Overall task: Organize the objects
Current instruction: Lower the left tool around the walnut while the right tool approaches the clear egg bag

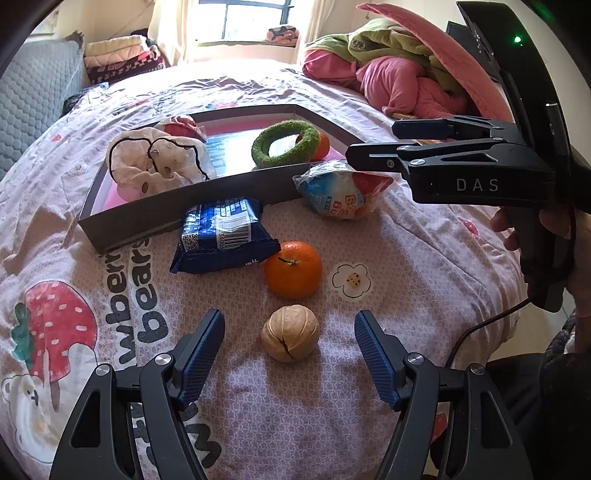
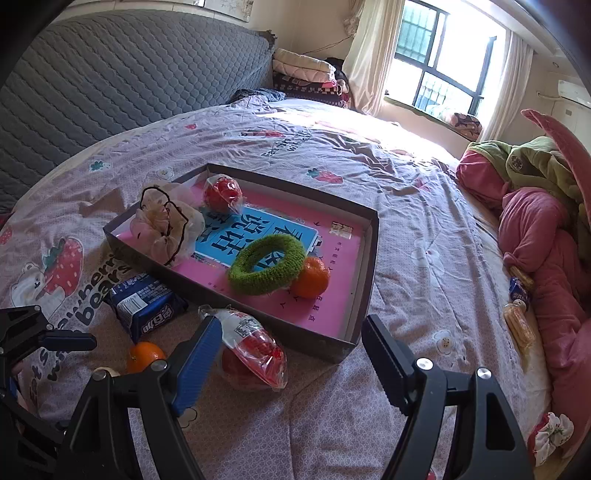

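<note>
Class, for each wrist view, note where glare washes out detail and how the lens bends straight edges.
Left wrist view: window glare bleaches the far bedspread; the box front wall bows. Right wrist view: window blown out, headboard curved.

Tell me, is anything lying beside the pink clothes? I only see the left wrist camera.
Observer: Yes. A blue packet and yellow biscuit sticks lie on the bed against the pink clothes.
Operator: Cool! Any more hair bands over there?
Observer: A red-and-white scrunchie lies further along the clothes, nearer the camera.
Operator: What's on the floor of the tray?
Observer: A pink sheet with a blue panel of big dark characters.
</note>
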Demonstrator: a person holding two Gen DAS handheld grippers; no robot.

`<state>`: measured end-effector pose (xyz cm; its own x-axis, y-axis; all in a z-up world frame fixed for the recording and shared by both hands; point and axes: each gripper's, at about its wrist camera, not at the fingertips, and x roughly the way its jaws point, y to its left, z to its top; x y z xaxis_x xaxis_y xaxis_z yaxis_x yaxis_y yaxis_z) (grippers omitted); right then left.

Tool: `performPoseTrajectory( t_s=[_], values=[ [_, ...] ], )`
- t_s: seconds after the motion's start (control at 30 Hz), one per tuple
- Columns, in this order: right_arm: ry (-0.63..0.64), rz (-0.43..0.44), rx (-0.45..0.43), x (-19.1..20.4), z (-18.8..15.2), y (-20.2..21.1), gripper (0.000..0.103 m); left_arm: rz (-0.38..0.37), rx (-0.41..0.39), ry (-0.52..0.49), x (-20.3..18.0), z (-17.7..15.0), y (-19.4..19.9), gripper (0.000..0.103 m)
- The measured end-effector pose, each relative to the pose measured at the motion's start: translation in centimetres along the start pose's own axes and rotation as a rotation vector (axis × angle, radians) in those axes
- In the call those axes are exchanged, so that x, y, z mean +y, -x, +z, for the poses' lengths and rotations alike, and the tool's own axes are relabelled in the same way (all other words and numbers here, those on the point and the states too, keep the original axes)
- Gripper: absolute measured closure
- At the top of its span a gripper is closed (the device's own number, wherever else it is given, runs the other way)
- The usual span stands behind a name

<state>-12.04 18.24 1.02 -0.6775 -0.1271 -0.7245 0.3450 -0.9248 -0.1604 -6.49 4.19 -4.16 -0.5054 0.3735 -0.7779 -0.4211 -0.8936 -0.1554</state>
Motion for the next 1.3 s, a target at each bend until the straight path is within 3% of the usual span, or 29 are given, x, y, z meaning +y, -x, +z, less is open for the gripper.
performPoseTrajectory(
  t_s=[0.77, 0.9, 1.2, 1.3],
  values=[
    [0.074, 0.042, 0.095, 1.7, -1.0, -3.0, 0.023, -0.025, 0.014, 0.010, -0.2, 0.1, -0.4, 0.035],
    [0.067, 0.048, 0.108, 1.8, -1.1, -3.6, 0.022, -0.025, 0.020, 0.014, -0.3, 0.1, -0.5, 0.045],
    [0.073, 0.041, 0.107, 2.2, -0.7, -4.1, 0.021, -0.029, 0.024, 0.023, -0.2, 0.1, -0.5, 0.047],
    [0.073, 0.037, 0.101, 2.3, -0.5, -4.1, 0.021, -0.031, 0.023, 0.024, -0.3, 0.1, -0.5, 0.054]
  ],
)
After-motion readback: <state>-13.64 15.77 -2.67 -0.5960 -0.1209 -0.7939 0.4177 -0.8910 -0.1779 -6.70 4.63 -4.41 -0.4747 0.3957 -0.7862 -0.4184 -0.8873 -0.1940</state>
